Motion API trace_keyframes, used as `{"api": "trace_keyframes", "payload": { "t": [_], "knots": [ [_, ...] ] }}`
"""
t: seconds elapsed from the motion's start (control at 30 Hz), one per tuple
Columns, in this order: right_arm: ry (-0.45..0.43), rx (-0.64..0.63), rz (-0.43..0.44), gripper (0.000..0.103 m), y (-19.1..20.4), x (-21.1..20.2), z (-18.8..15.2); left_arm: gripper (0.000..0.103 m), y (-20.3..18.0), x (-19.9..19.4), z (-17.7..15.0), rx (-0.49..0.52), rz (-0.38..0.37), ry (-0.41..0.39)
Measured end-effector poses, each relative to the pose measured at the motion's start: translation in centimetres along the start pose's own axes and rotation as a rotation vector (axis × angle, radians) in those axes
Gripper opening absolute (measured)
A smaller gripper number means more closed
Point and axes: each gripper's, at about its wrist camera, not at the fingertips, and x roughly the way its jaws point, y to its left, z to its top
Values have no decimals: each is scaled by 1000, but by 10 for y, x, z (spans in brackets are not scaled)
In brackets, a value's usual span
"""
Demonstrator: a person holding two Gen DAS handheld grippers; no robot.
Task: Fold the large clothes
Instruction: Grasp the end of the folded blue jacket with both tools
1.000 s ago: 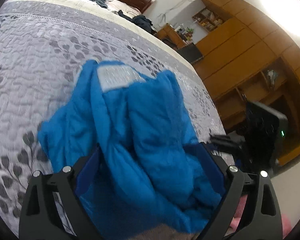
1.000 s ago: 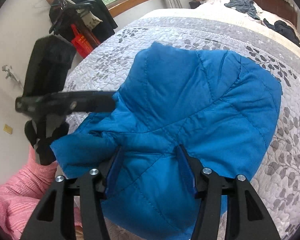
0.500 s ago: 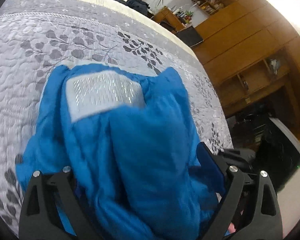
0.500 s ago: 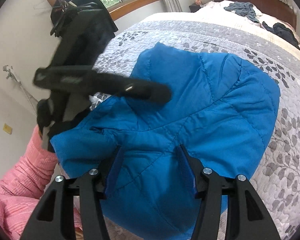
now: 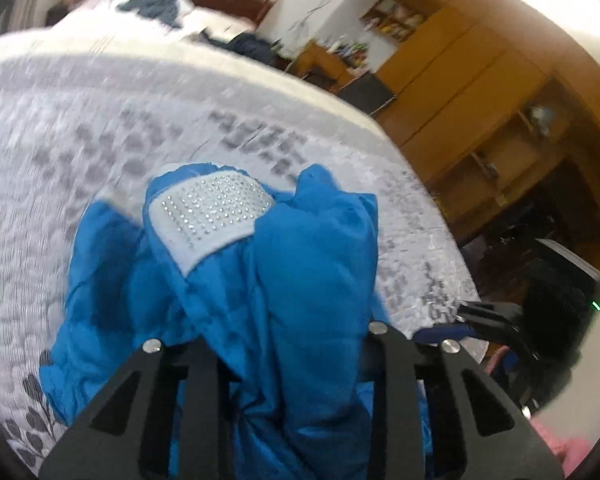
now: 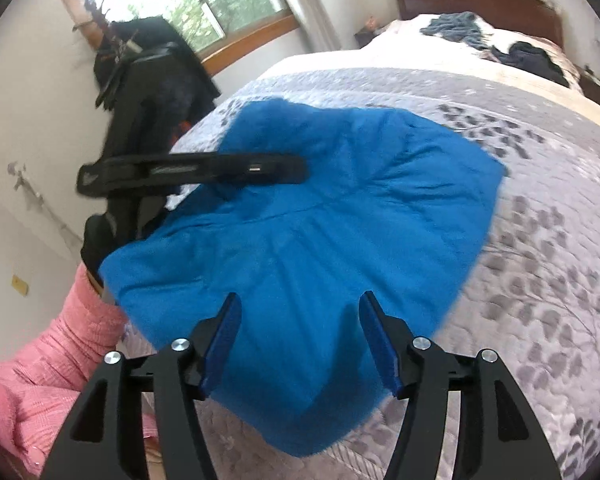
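A blue padded jacket lies on a bed covered with a grey leaf-patterned quilt, part of it bunched and lifted off the surface. The left gripper has a thick bundle of the blue fabric filling the space between its fingers, a white patch studded with shiny dots showing just beyond them; the fingers appear closed on the cloth, though the fabric hides where they meet. The right gripper hangs above the garment's near edge with its blue-padded fingers spread wide and nothing between them. In the right-wrist view the left tool reaches in from the side over the jacket's far half, a pink sleeve behind it. Judging by how things lie, the fold is under way but unfinished: one portion seems gathered for turning over, while the rest spreads loosely and unevenly, its edges not yet squared. Further folds and smoothing likely remain. Other clothes lie near the headboard.
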Motion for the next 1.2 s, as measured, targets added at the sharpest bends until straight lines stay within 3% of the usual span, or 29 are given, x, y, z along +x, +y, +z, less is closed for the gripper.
{"api": "trace_keyframes", "payload": {
  "t": [0.17,0.3,0.43,0.6,0.73,1.0,1.2],
  "knots": [
    [-49,43,-2,62,-13,-17,1,24,-30,-32,3,98,-63,-76],
    [-56,17,12,64,-5,-17,4,24,-29,-63,-3,115,-67,-126],
    [-23,-29,29,64,11,-3,7,24,9,-85,-11,37,-58,-147],
    [59,-65,36,64,28,28,7,26,68,-72,-27,-78,-29,-96],
    [88,-86,-6,72,36,48,7,36,101,-62,-44,-147,-53,-89],
    [102,-86,-56,75,35,65,2,49,94,-59,-48,-154,17,-78],
    [69,-65,-35,75,31,39,-1,61,68,-125,-74,-143,154,-171]
  ]
}}
